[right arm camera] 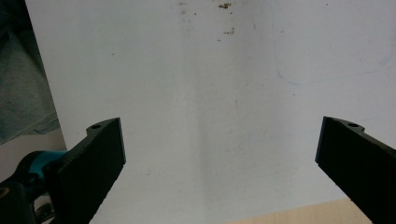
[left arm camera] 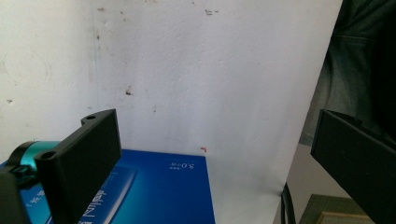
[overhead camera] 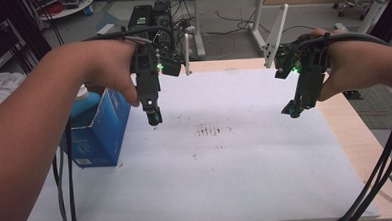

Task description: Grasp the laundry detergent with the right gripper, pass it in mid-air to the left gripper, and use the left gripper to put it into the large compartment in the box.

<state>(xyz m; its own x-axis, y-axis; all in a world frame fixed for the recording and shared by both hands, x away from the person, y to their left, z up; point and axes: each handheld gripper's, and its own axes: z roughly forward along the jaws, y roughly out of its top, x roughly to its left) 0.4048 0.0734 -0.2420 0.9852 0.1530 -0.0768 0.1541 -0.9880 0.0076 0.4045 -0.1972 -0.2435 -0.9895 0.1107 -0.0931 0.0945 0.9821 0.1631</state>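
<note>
A: Left gripper [overhead camera: 154, 116] hangs above the white sheet-covered worktop [overhead camera: 237, 179], jaws spread wide, nothing between them. Just beside it, at the worktop's left edge, stands the open blue cardboard box [overhead camera: 102, 132] with a turquoise-capped bottle [overhead camera: 82, 98] poking out of the top.

B: Right gripper [overhead camera: 293, 109]?

A: Far side, well apart from the box, also held above the sheet. Jaws wide in its own view, empty; only stained white sheet [right arm camera: 210, 93] beneath.

B: Risks, as you judge them?

A: The box sits close to the sheet's left edge. A sideways nudge from the left gripper could push it off or tip it, since the open top and upright bottle look top-heavy. Thin cardboard would likely buckle under a hard pinch on one wall.

B: Cables?

A: Black cable [overhead camera: 62, 196] trails past the box's near corner; a swing of the forearm could snag and drag it.
</note>
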